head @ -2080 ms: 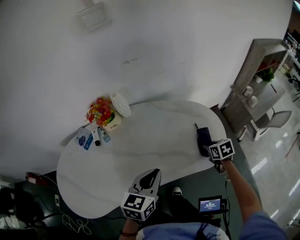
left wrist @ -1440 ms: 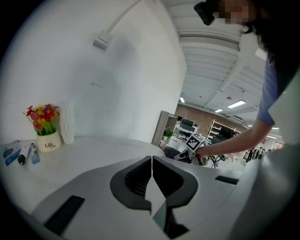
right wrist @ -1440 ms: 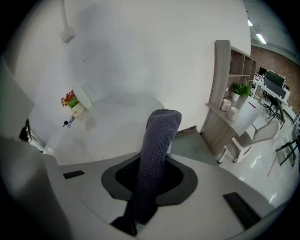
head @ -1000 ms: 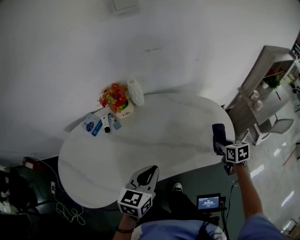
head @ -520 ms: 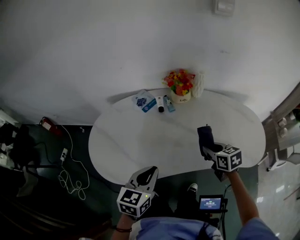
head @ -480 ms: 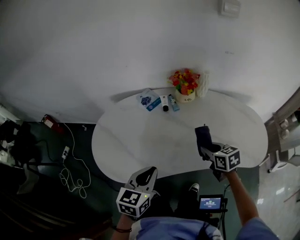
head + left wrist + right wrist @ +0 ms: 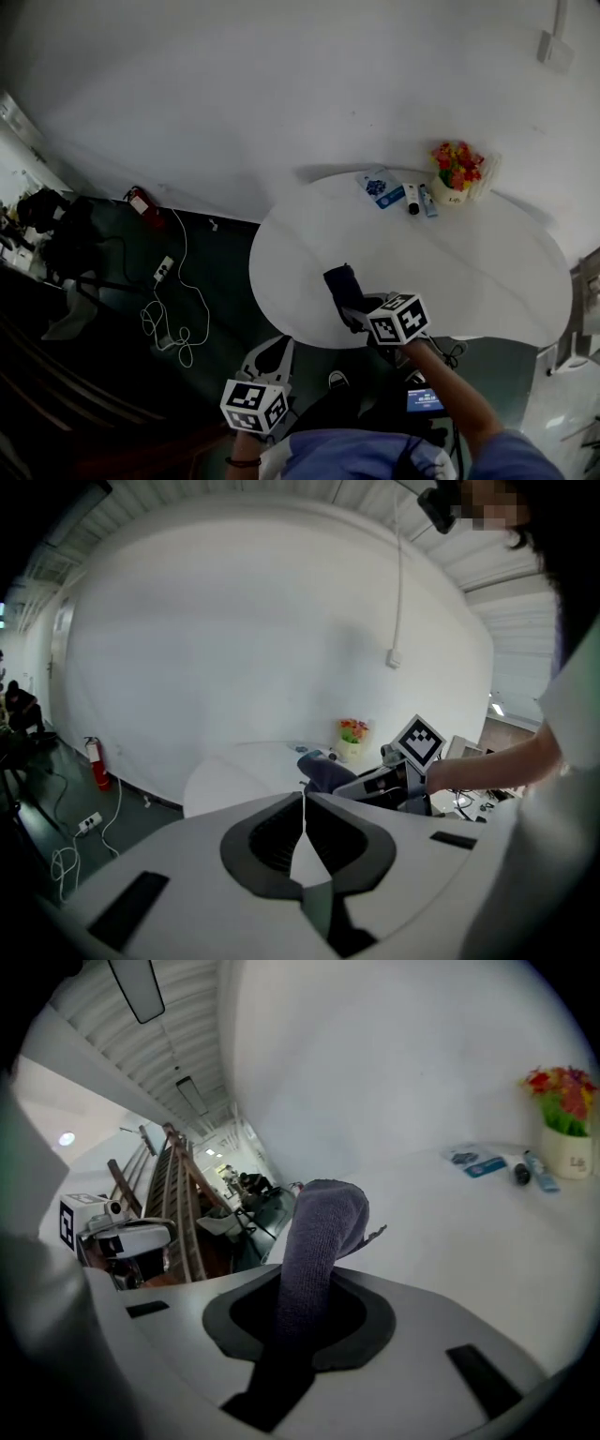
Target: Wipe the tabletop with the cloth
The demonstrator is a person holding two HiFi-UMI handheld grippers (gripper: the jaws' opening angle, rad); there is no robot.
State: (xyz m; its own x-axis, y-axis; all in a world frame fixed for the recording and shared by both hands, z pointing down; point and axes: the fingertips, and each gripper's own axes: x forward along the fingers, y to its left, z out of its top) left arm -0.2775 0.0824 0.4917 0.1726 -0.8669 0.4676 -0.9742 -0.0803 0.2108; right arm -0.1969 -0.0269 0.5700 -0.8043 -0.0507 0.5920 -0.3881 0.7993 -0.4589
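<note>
My right gripper [image 7: 302, 1312]: jaws pinched on the dark grey cloth [image 7: 321, 1227], which fills the gap between them.
Cloth: it runs out forward from my right jaws as a thick folded roll, with its far end curled over and a loose corner sticking out to one side.
Where the cloth is: in the head view it is over the near left part of the white table [image 7: 478, 272], a little inside the edge. I cannot tell whether it presses on the surface or sits just above it.
My left gripper [image 7: 303, 810]: jaws pressed together with only a thin seam between the pads, and nothing held.
Where my left gripper is: low and off the table on its near left side, over the dark floor and well apart from my right gripper.
What my left gripper looks at: the table, the cloth, and my right gripper with its marker cube.
Table top: white and oval, mostly bare.
Far edge of the table: a pot of red and yellow flowers [image 7: 454, 172] beside the wall, with a blue packet [image 7: 378, 186] and two small tubes [image 7: 413, 199] lying just beside it, well apart from the cloth.
Floor to the left: a red fire extinguisher [image 7: 142, 201] against the wall, and a white power strip [image 7: 161, 272] with a loose cable [image 7: 178, 314].
Below my right arm: a small lit screen [image 7: 424, 400].
</note>
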